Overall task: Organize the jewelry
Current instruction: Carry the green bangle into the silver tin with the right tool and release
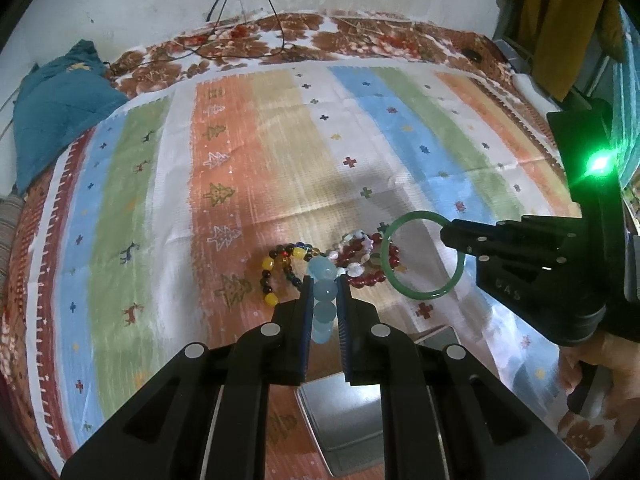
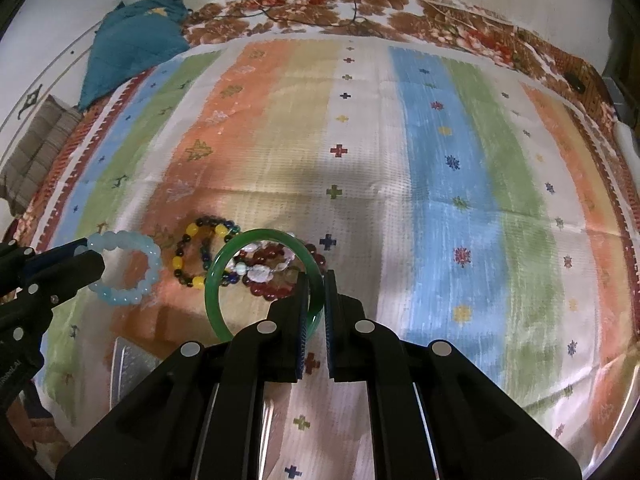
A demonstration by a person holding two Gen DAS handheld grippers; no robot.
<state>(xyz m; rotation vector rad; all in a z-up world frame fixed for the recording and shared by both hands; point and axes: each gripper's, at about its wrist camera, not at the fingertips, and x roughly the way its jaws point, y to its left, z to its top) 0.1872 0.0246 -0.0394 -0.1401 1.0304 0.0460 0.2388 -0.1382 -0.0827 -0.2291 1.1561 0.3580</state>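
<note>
Two bracelets are lifted: your left gripper (image 1: pixel 325 280) clamps the pale blue bead bracelet (image 1: pixel 323 304), your right gripper (image 2: pixel 316 280) the green bangle (image 2: pixel 264 280), which partly hides the bead pile (image 2: pixel 224 256).

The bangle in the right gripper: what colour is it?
Green bangle, clearest in the right wrist view.

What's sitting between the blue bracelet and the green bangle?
Right wrist view: a yellow-and-dark bead bracelet lies between blue bracelet and green bangle.

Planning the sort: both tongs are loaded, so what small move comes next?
Probably carry the light blue bead bracelet, gripped by the left tongs, back over the grey tray beneath them and release; the right tongs hold the green bangle.
</note>
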